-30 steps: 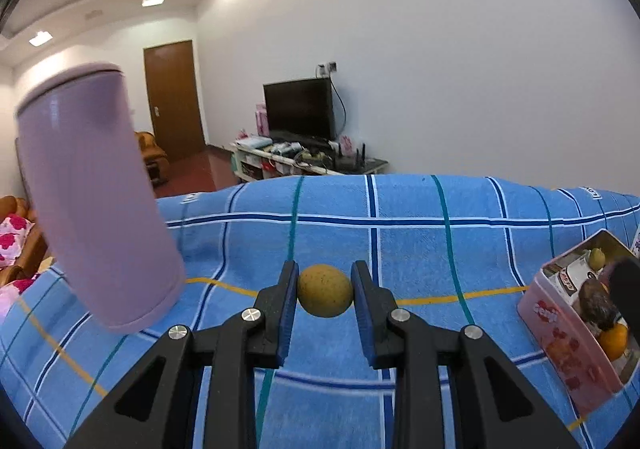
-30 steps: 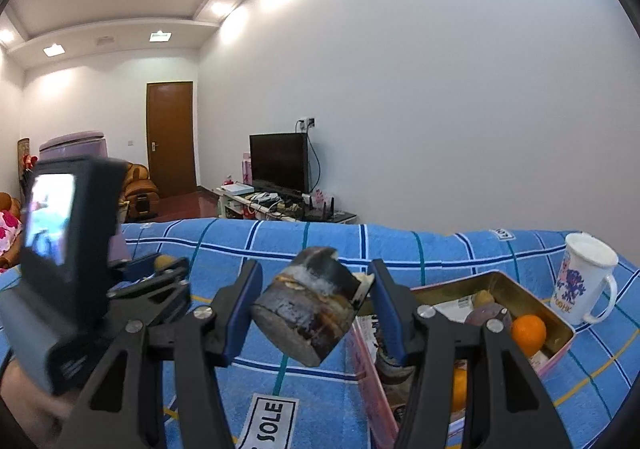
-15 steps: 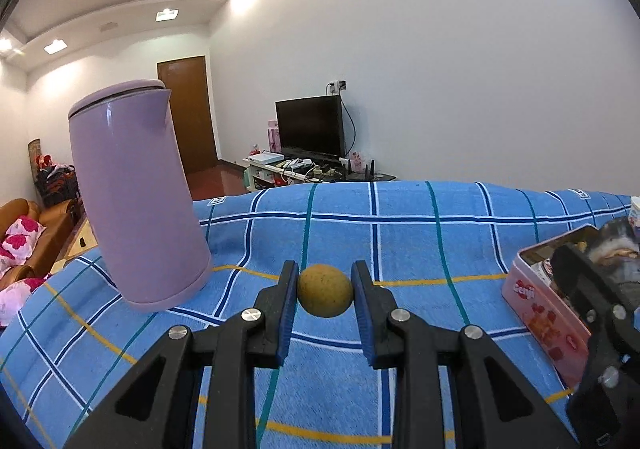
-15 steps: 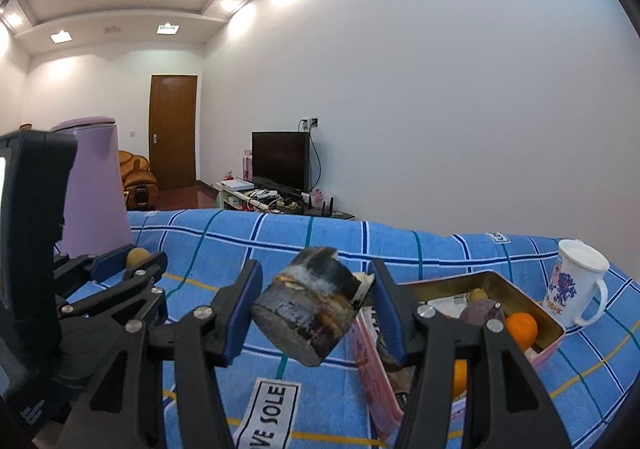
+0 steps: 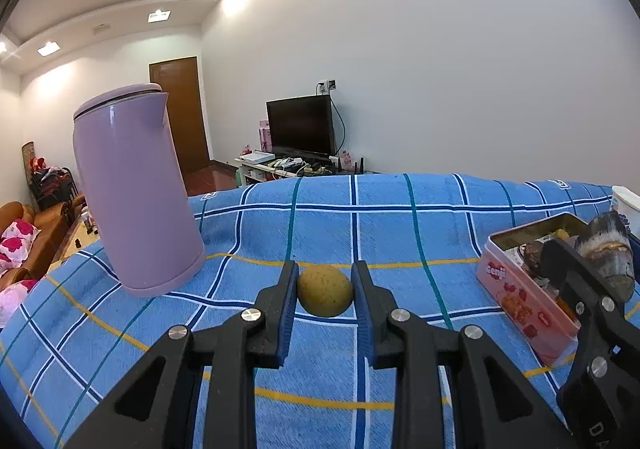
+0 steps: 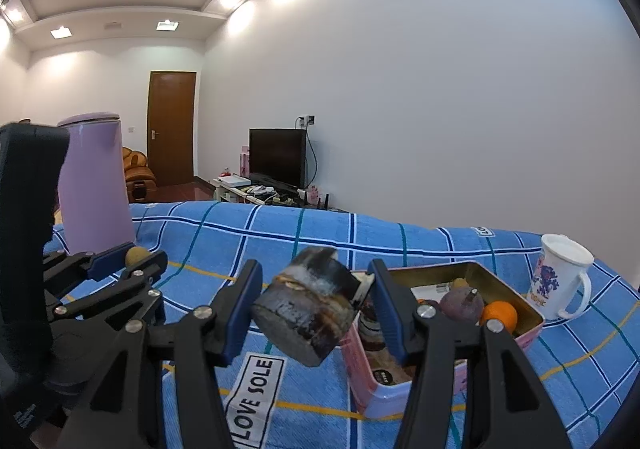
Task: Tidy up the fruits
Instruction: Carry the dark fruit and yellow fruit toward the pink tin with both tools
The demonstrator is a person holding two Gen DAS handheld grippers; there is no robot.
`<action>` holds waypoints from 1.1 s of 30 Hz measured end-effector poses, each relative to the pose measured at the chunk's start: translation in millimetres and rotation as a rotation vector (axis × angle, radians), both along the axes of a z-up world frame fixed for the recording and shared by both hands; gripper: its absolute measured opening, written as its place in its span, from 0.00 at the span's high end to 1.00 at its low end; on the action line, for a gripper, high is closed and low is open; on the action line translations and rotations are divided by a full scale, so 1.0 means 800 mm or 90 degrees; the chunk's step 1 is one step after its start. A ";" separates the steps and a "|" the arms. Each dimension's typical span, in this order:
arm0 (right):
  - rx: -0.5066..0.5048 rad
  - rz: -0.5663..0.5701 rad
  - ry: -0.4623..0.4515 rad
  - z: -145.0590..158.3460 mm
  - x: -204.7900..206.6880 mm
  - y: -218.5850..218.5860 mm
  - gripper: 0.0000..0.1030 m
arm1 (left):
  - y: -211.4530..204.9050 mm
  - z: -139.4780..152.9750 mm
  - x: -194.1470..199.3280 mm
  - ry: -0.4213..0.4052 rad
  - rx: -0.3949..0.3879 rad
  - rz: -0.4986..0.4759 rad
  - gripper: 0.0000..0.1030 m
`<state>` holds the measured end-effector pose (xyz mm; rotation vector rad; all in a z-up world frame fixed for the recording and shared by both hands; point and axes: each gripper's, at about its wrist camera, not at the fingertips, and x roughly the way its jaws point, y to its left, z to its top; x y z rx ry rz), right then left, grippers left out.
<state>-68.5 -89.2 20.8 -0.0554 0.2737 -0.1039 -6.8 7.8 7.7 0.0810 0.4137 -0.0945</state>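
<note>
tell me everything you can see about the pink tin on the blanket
The pink tin is a rectangular metal box, open with no lid in view, with a gold-looking inner wall and printed pictures and a brand word on its pink side. It sits flat on the blue checked blanket, right of centre, near the white mug. Inside lie an orange fruit, a dark purple round fruit, a small yellowish one and some packets. The right gripper is shut on a dark cylindrical chunk just before its near left corner.

Both the left gripper [image 5: 325,303] and right gripper [image 6: 316,313] look black-framed, blue-padded, with silver screws.
</note>
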 end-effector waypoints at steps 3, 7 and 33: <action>-0.002 -0.001 -0.001 0.001 -0.002 -0.001 0.44 | -0.001 0.000 -0.005 0.001 0.000 -0.001 0.72; -0.005 -0.003 -0.004 0.003 -0.009 -0.003 0.44 | -0.005 0.001 -0.012 0.001 0.004 -0.005 0.72; 0.001 -0.078 -0.037 0.016 -0.046 -0.084 0.44 | -0.076 0.026 -0.039 -0.013 -0.016 -0.082 0.72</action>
